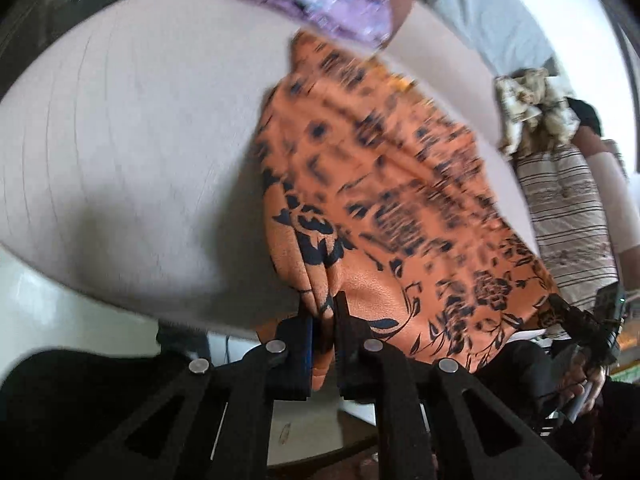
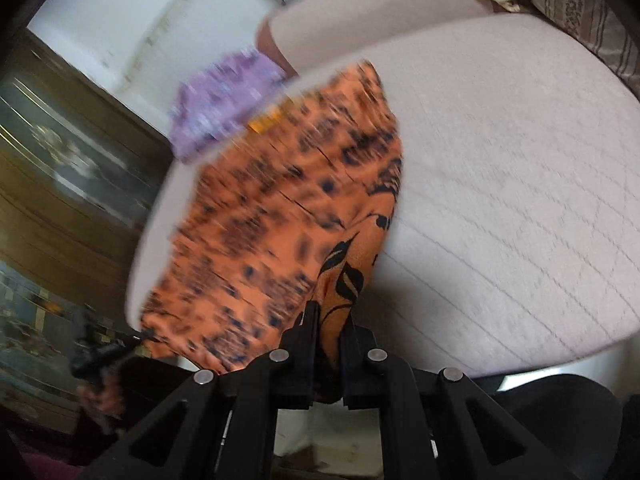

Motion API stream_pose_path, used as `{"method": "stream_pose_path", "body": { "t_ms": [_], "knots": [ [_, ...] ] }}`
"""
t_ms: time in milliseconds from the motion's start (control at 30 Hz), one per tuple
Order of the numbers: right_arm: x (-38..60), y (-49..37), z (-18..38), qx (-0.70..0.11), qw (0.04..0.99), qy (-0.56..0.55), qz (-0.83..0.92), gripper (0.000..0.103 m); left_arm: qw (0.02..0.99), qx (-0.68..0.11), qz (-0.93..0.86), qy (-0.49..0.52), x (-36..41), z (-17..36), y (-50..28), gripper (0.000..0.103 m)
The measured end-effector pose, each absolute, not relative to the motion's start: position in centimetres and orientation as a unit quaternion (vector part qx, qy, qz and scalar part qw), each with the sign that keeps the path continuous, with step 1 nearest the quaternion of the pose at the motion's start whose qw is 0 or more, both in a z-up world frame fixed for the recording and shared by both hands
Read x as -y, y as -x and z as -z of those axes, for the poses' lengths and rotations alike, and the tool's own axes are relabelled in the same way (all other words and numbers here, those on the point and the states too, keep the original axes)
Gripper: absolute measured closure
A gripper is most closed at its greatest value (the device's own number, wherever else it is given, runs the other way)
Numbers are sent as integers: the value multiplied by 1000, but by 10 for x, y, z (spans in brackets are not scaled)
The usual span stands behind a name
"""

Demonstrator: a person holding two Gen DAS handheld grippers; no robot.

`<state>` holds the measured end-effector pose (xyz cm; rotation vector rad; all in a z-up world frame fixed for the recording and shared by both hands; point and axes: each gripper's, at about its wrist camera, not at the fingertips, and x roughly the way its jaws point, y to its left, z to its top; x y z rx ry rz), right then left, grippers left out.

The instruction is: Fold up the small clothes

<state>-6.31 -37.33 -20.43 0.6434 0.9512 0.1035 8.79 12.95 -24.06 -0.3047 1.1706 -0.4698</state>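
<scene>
1. A pale pinkish-beige quilted upholstered surface (image 1: pixel 132 140) with faint stitched lines fills most of both views; a white floor strip shows below its near edge, and a dark wooden cabinet (image 2: pixel 60 184) stands beyond its side in the right wrist view.
2. Nearest the left camera, the left gripper (image 1: pixel 325 308) has its black fingers pressed together on a bunched fold of an orange garment with a black floral print (image 1: pixel 380 200).
3. Nearest the right camera, the right gripper (image 2: pixel 330 320) is likewise clamped on another gathered edge of the same orange cloth, fabric pinched between its black fingers.
4. In each wrist view the opposite gripper shows small at the garment's other near corner, with a hand (image 1: pixel 588 392) around its handle.
5. The garment runs away from both grippers, its near edge raised by them and its far part spread over the quilted surface; much of its print is blurred.
6. Just past the garment's far end lies a lilac patterned piece of cloth (image 1: pixel 320 0), touching or overlapping it; the blur prevents telling which.
7. Farther off, at the surface's edge, sit a crumpled cream-and-brown cloth (image 1: pixel 532 108) and beside it a beige fabric with thin dark stripes (image 1: pixel 568 216).
</scene>
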Motion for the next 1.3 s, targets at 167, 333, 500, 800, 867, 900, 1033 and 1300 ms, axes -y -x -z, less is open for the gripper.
{"method": "stream_pose_path", "body": {
  "t_ms": [167,333,500,800,867,900,1033,1300],
  "knots": [
    [380,60,182,-412,839,-346,-78,94,810,-509,249,148,-131,198,-107,94],
    [391,32,169,-388,840,-368,-89,94,821,-491,251,149,-130,169,-153,95],
    [427,-32,153,-348,840,-409,-79,94,834,-482,228,139,-116,156,-229,97],
    [498,-177,217,-309,811,-496,27,90,835,-509,148,147,-64,216,-408,95],
    [507,-197,249,-315,792,-519,66,74,836,-518,122,131,-51,239,-429,95],
    [509,-202,264,-323,779,-532,79,65,840,-515,116,128,-46,247,-434,95],
    [503,-189,273,-310,799,-505,106,32,864,-461,132,156,-51,240,-418,93],
    [388,-202,211,-387,888,-247,12,32,923,-364,14,128,-58,188,-346,36]
  ]
}}
